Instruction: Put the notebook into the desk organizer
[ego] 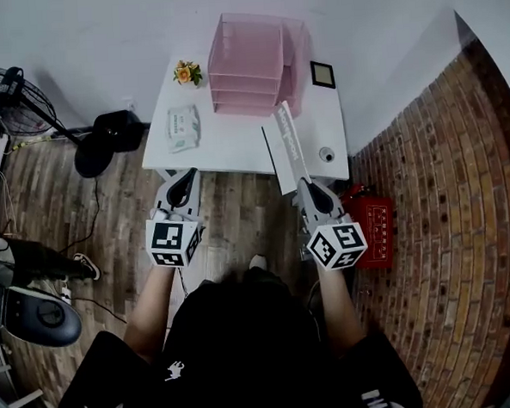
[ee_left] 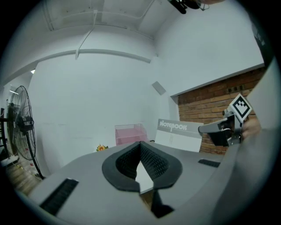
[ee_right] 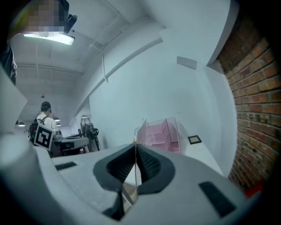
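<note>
Table: white, set against the wall, wooden floor in front of it.
Organizer: pink, clear, tiered, at the table's back edge, near the middle.
Notebook: over the table's front right part, lifted and tilted up on edge. Its near end sits between the right jaws and the rest reaches past them toward the table's back. The right gripper view shows it edge-on as a thin line pinched where the pads meet.
Right gripper: at the table's front right edge, jaws clenched on the notebook.
Left gripper: just off the table's front left edge, over the floor. Its jaws are pressed together with nothing in them, well apart from the notebook.
Pack: flat on the table's left side.
Flower: at the table's back left, beside the organizer.
</note>
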Tool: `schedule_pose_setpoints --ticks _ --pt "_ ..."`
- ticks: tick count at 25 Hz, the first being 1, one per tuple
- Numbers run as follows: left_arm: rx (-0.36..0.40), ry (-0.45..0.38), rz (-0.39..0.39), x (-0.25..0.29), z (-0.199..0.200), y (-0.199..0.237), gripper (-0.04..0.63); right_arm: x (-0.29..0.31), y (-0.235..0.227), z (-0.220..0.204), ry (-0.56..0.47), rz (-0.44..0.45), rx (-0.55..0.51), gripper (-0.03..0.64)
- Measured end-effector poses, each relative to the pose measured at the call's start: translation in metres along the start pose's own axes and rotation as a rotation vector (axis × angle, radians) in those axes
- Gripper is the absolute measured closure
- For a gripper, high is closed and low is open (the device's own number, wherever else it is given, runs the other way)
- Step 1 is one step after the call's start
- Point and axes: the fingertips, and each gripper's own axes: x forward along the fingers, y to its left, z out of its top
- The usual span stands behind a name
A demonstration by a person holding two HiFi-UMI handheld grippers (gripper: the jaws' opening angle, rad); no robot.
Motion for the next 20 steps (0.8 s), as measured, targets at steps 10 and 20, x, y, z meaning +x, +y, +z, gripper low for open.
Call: schedule_pose_setpoints --ticks 10,20 --pt "0.027 0.038 0.064 0.052 0.0 -0.041 0.592 0.017 -0.055 -0.012 0.036 0.101 0.034 0.607" --pt "0.02 0.109 0.099 0.078 -0.015 -0.038 0.592 0.047 -0.08 -0.037 0.104 0.133 0.067 0.607"
